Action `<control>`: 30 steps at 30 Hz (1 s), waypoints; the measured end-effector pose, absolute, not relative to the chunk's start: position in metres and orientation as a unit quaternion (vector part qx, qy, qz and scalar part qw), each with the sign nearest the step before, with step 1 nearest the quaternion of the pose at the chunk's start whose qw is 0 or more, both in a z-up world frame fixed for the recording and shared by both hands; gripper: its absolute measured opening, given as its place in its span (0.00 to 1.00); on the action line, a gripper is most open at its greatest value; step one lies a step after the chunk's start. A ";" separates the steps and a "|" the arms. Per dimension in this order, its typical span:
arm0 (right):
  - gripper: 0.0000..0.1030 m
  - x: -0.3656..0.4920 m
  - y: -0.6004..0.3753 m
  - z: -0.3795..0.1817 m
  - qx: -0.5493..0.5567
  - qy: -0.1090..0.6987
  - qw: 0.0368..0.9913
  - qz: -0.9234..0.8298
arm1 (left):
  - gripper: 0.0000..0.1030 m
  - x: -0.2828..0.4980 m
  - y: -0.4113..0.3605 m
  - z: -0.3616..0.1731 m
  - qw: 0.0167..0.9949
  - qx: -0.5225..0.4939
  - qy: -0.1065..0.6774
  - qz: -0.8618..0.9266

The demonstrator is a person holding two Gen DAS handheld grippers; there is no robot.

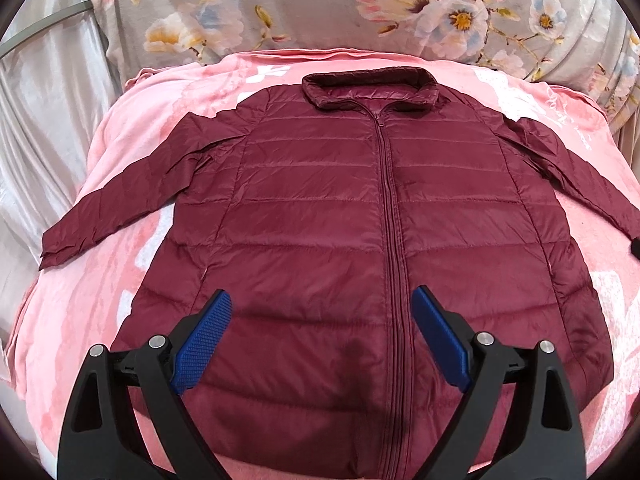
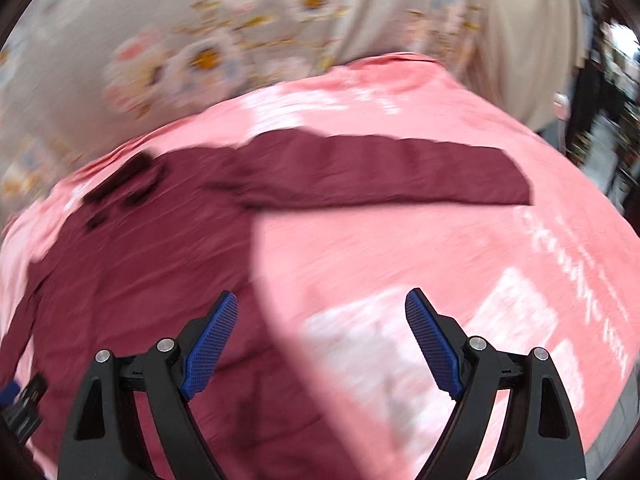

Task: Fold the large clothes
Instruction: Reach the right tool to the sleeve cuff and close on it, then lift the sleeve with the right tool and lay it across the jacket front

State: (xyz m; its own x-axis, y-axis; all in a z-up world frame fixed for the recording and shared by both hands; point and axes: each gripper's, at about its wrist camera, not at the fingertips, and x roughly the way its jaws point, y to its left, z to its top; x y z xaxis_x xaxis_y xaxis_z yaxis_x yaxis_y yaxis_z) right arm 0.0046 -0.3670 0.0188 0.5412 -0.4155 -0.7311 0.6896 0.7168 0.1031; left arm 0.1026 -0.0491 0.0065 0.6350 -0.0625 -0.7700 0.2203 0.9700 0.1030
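— Where was the dark red quilted puffer jacket (image 1: 320, 220)?

— It lay flat, front up and zipped, on the pink blanket with white patterns (image 1: 132, 264) covering the bed, collar toward the far edge, both sleeves spread out to the sides.

— And the tools?

— The left tool (image 1: 322, 308) hung above the jacket's lower front, blue pads spread, holding nothing. The right tool (image 2: 322, 312) was also spread and empty, over the jacket's side edge; that view was blurred. A grey floral cloth (image 1: 320, 8) lay beyond the blanket.
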 end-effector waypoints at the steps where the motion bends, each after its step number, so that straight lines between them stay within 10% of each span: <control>1: 0.81 0.001 -0.391 0.017 0.207 0.344 0.850 -0.340 | 0.86 0.105 -0.050 0.005 0.899 0.093 0.421 -0.079; 17: 0.82 -0.041 -0.622 -0.056 0.358 0.277 0.729 -0.513 | 0.88 0.156 -0.050 -0.024 0.888 0.062 0.450 -0.076; 20: 0.54 -0.022 -0.629 -0.052 0.345 0.277 0.739 -0.507 | 0.88 0.165 -0.047 -0.026 0.887 0.052 0.453 -0.076; 22: 0.16 -0.006 -0.634 -0.046 0.344 0.278 0.750 -0.493 | 0.88 0.169 -0.045 -0.026 0.888 0.050 0.450 -0.076; 30: 0.08 0.096 -0.533 0.059 0.239 0.214 0.882 -0.345 | 0.88 0.189 -0.027 -0.012 0.900 0.030 0.431 -0.059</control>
State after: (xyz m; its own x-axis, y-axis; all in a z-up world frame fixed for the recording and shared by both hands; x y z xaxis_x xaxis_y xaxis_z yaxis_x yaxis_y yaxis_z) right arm 0.0963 -0.5332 0.0594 0.6698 -0.5066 -0.5429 0.7114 0.6474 0.2736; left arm 0.1890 -0.0274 -0.0118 0.6213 -0.0811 -0.7794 0.1322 0.9912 0.0022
